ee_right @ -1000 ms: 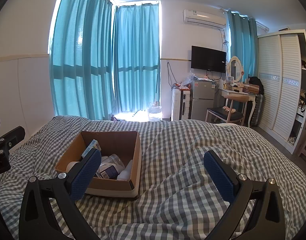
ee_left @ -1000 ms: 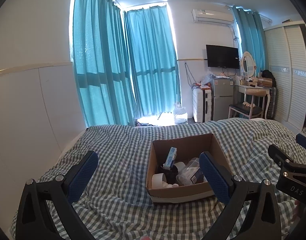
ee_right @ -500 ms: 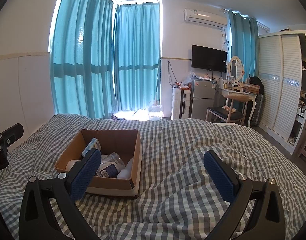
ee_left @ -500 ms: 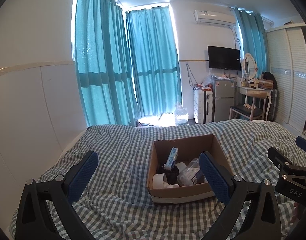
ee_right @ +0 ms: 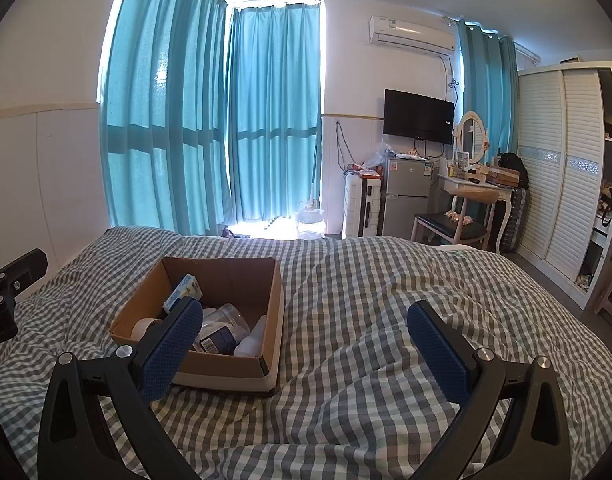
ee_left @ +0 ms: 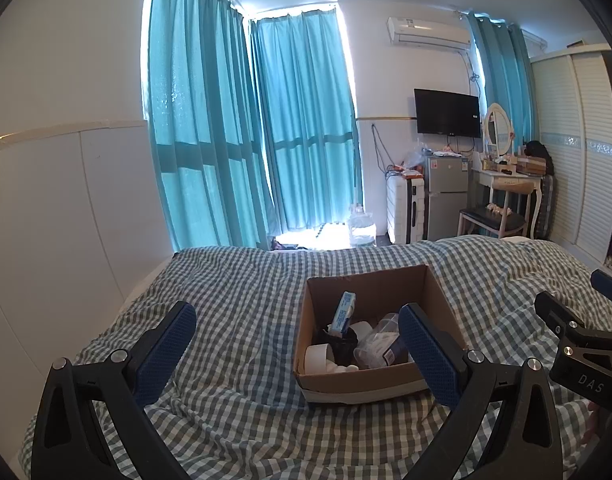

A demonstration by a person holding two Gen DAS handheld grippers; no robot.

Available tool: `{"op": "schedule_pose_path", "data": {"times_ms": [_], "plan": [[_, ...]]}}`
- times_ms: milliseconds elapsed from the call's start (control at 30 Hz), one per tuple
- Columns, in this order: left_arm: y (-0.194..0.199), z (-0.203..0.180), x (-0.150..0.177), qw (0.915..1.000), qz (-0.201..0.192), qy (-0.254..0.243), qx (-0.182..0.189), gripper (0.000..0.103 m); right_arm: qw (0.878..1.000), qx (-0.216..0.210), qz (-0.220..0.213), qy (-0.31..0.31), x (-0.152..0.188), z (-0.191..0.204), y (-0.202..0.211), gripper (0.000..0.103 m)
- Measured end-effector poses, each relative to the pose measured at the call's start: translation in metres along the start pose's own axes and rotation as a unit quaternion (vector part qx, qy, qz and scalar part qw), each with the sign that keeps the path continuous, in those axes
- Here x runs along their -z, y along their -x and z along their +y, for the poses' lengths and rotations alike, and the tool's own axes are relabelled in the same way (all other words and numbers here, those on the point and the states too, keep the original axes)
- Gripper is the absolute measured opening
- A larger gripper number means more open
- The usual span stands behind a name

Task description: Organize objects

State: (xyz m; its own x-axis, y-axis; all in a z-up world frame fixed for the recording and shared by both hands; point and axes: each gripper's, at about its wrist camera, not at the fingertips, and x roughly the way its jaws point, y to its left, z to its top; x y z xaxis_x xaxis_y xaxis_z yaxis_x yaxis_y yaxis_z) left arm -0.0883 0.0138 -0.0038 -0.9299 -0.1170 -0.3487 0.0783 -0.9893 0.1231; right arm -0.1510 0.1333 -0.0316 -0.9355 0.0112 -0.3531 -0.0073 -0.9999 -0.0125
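Left claw [ee_left: 296, 338] spread wide, nothing between its blue, dimpled pads [ee_left: 164, 350] — it hovers over the bed [ee_left: 234, 280], which wears a rumpled grey-and-white gingham cover. Its right pad overlaps the near-right wall of the cardboard box [ee_left: 370, 380] in this view; can't tell if it touches. Box is open-topped, brown corrugated, squarish, w/ a pale band round its base, sitting mid-bed. Inside, left to right: a white tape roll [ee_left: 317, 358], a dark round cup [ee_left: 335, 344] w/ a blue-and-white carton [ee_left: 344, 312] standing tilted in it, then a clear plastic jar [ee_left: 380, 342] on its side w/ a dark label — print too small to read. Far right edge of the left view: the other tool's black frame, lettered "DAS".

Right claw [ee_right: 304, 334] also wide apart, holding nothing, above bare checked cover right of the box [ee_right: 226, 364]. Its left pad [ee_right: 170, 344] crosses the box's near wall in view.
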Motion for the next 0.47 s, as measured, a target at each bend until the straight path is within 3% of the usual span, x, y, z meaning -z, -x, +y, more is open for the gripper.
{"op": "schedule_pose_path", "data": {"times_ms": [467], "plan": [[0.0012, 0.0016, 0.0022, 0.9999, -0.012, -0.002, -0.010, 0.103, 1.000, -0.001, 0.001, 0.001, 0.0034, -0.0018, -0.0006, 0.103]]}}
